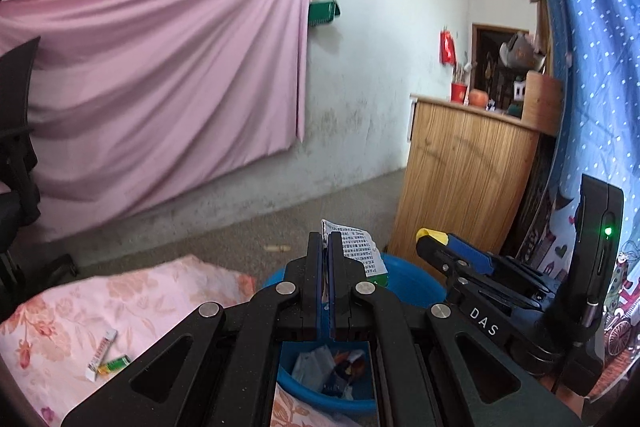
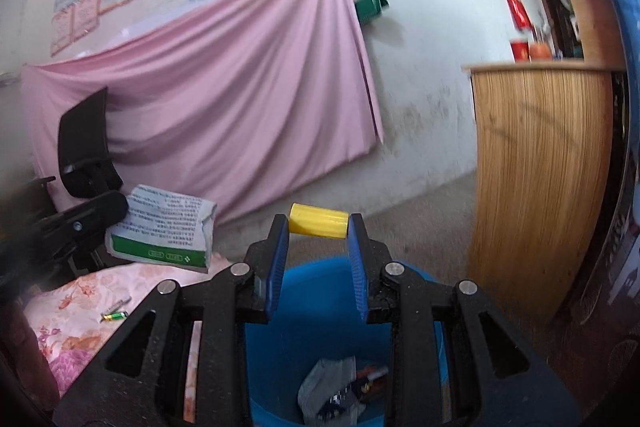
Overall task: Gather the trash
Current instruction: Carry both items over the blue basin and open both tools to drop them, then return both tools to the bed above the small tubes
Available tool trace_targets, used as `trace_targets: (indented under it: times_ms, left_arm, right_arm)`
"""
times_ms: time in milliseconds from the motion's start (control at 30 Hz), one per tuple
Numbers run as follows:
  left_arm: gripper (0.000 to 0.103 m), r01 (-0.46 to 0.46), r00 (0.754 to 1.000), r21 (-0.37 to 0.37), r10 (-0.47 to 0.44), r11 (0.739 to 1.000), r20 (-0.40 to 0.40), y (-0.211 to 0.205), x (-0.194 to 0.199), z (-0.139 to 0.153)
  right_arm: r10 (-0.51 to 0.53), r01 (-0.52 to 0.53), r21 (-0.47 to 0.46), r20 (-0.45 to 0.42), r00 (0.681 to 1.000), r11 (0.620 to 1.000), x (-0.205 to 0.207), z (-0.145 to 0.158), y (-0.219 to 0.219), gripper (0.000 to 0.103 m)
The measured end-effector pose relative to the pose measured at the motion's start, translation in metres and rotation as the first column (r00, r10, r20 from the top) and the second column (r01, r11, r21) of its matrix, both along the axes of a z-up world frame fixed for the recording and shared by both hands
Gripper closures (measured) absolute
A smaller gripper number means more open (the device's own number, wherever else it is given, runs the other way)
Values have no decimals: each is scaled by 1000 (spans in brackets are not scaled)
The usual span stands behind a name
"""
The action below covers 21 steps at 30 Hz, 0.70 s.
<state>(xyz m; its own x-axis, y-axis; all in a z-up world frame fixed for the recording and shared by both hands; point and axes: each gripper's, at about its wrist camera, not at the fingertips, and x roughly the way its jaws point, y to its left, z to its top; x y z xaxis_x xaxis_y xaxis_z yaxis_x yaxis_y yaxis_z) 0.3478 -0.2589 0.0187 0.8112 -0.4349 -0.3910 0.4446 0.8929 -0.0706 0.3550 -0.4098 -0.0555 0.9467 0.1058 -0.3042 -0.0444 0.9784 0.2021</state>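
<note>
- Left wrist view: the left tool (image 1: pixel 325 241) is clamping a torn printed paper packet (image 1: pixel 362 253) between fully closed jaws, the packet sticking out past the tips and to their right
- The blue bin (image 1: pixel 404 275) is sitting directly below and just ahead of these tips, with crumpled wrappers (image 1: pixel 328 371) already lying in its bottom; the packet is hanging over the bin's mouth, so in my judgement letting go needs only an opening of the jaws
- The right tool (image 1: pixel 432 239) is showing at the right edge, gripping a yellow roll (image 1: pixel 431 235), just beside the bin's far rim
- On the flowered bedspread (image 1: pixel 80 311) to the left, a small white tube box (image 1: pixel 102 355) and a green packet (image 1: pixel 115 365) are lying side by side, well apart from both tools and nearer the left hand

- Right wrist view: the right tool (image 2: pixel 319 225) is holding the yellow roll (image 2: pixel 318 225) crosswise, its long axis running from pad to pad, the jaws partly open around it
- The blue bin (image 2: pixel 316 267) is lying straight underneath, its opening filling the gap between the fingers (image 2: pixel 276 267), so the roll appears placed to drop in
- The left tool (image 2: pixel 100 211) is holding the paper packet (image 2: pixel 164 227) at the left, over the bedspread's edge rather than clearly over the bin from this angle
- A green packet (image 2: pixel 114 315) is lying on the bedspread (image 2: pixel 80 307), waiting to be collected
</note>
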Motion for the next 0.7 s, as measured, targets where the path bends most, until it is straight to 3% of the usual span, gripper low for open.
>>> trace_targets:
  times_ms: [267,500,700]
  left_arm:
    - [102,-20,983,-15,17,1000,-184,-1,30,-25]
    - [102,-13,967,-5,11,1000,-253,-4,38,-35]
    - [95,-1,949,-1,1,1000,-315,-1,43,-42]
  right_arm:
    - [14,-12,18,-128,992,1000,20,-23,-4,45]
    - [43,-38,26,-230,972,999,33,-39,-7,44]
    - [42,-36,29,-260,965,999,37,-42,-9,44]
